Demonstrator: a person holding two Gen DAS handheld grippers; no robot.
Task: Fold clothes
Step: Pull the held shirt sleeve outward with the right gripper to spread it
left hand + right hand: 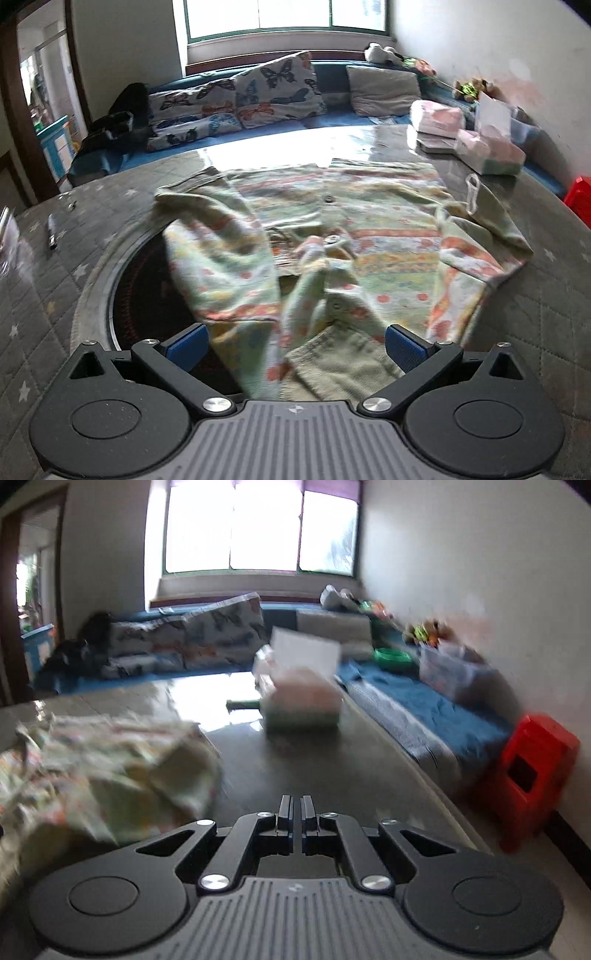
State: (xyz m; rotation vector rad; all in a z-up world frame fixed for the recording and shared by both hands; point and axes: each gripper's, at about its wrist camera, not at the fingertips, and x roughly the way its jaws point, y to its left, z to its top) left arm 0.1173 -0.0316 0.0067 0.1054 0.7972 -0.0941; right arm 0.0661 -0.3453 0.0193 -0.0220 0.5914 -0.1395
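In your left wrist view, your left claw (295,349) stands wide open, its blue pads (400,349) either side of the near cloth without pressing it. The pale green, orange-patterned knitted cardigan (332,251) lies spread on the grey quilted counter (546,317), sleeves partly folded inward.

In your right wrist view, blurred, your right claw (296,812) is fully closed and holds nothing. It hangs over bare counter, with the cardigan bunched to its left and a pink tissue pack (303,701) beyond.
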